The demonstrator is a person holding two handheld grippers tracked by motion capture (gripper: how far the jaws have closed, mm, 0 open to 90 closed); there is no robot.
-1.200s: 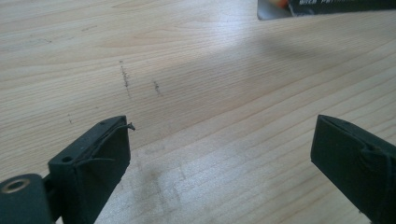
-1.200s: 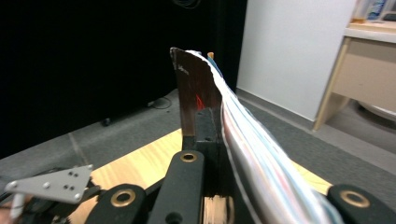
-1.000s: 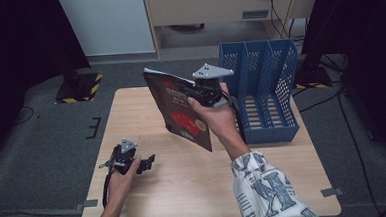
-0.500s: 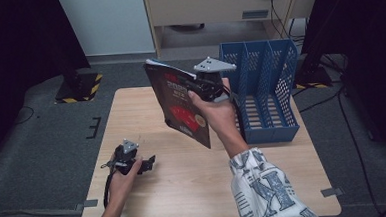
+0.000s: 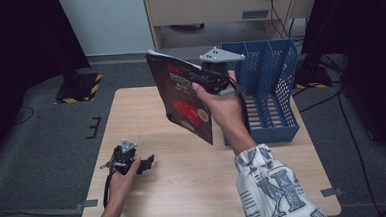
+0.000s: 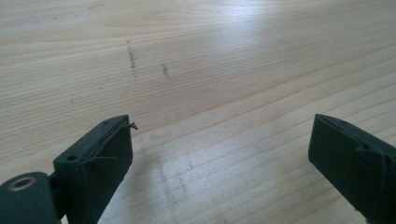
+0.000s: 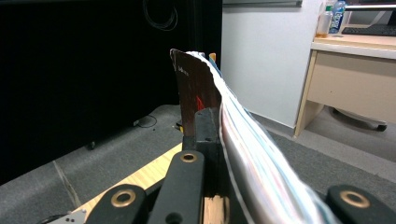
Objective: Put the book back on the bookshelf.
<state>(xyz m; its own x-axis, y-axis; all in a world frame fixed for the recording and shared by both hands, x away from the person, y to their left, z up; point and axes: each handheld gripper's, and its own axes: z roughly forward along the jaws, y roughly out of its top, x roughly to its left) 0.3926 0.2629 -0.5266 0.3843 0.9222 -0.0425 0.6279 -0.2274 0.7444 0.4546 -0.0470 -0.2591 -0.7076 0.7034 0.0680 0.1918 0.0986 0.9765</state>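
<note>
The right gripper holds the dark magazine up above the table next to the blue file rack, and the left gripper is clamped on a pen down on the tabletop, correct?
Not quite. The left gripper holds nothing: the left gripper view shows its jaws wide apart over the bare wooden table. The rest stands: in the high view the right gripper holds the dark magazine up beside the blue file rack.

Dark red-cover magazine [image 5: 183, 96], upright & tilted, held above table left of blue rack.
</note>
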